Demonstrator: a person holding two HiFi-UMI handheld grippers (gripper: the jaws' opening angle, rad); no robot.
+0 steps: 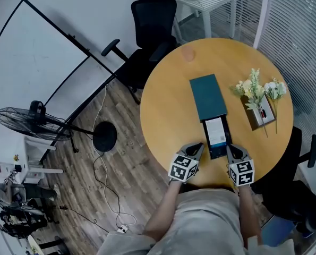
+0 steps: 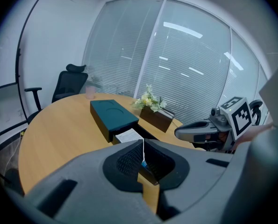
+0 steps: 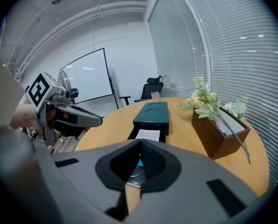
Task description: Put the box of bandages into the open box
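One bandage box (image 1: 215, 130) — white, blue-edged

A brown planter of pale flowers (image 1: 258, 116) stands right on the round wooden desk (image 1: 168, 110), black office chair (image 1: 150, 31) top centre, black floor fan (image 1: 25, 122) left.

Bright, even indoor light; strong fisheye bending, dark rounded corners.

You have one left gripper (image 1: 198, 147), one right gripper (image 1: 232, 151), one table (image 1: 168, 110), one box (image 1: 206, 96), one bandage box (image 1: 215, 131), one planter (image 1: 258, 117) at three o'clock, one cup (image 1: 188, 53) at eleven.
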